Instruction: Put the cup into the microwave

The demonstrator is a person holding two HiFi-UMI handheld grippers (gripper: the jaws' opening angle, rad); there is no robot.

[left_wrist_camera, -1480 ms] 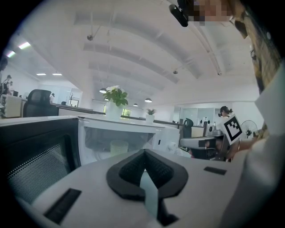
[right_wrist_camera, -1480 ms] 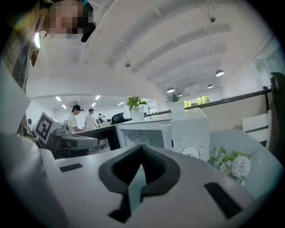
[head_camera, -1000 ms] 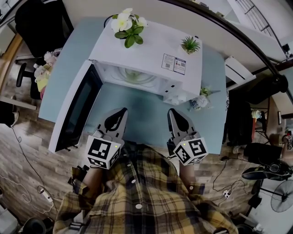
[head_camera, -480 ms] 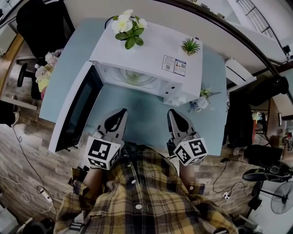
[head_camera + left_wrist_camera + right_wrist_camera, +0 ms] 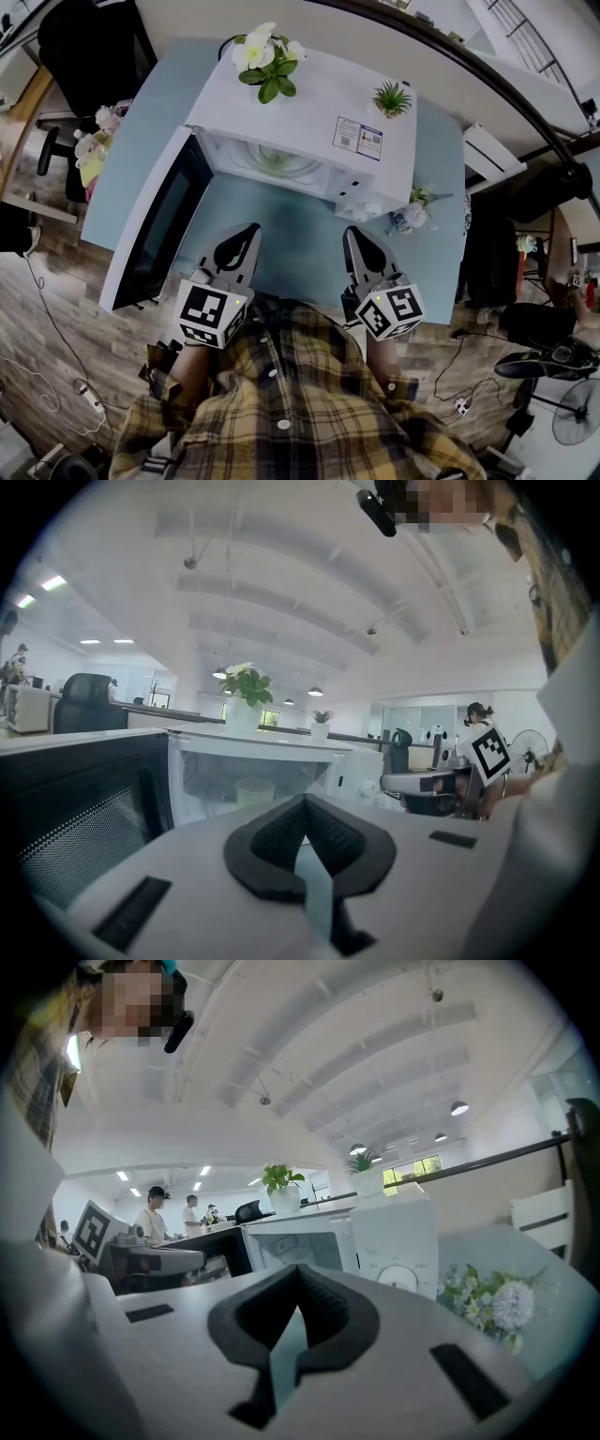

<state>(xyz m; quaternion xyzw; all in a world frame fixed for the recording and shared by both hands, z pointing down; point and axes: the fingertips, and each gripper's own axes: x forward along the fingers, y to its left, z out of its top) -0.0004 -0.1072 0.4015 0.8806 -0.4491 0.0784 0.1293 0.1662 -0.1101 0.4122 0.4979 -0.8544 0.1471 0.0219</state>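
Observation:
The white microwave (image 5: 300, 103) stands on the pale blue table (image 5: 291, 234) with its door (image 5: 155, 225) swung open to the left. A pale cup (image 5: 253, 790) sits inside the cavity on the turntable; from the head view it shows only faintly (image 5: 276, 157). My left gripper (image 5: 251, 229) hovers in front of the opening, shut and empty. My right gripper (image 5: 351, 231) is level with it, a little to the right, also shut with nothing in it. In both gripper views the dark pads (image 5: 281, 832) (image 5: 323, 1307) meet at the tips.
A pot of white flowers (image 5: 266, 54) and a small green plant (image 5: 391, 94) stand on top of the microwave. A little bunch of flowers (image 5: 412, 208) lies on the table right of it. An office chair (image 5: 84, 47) stands at the far left.

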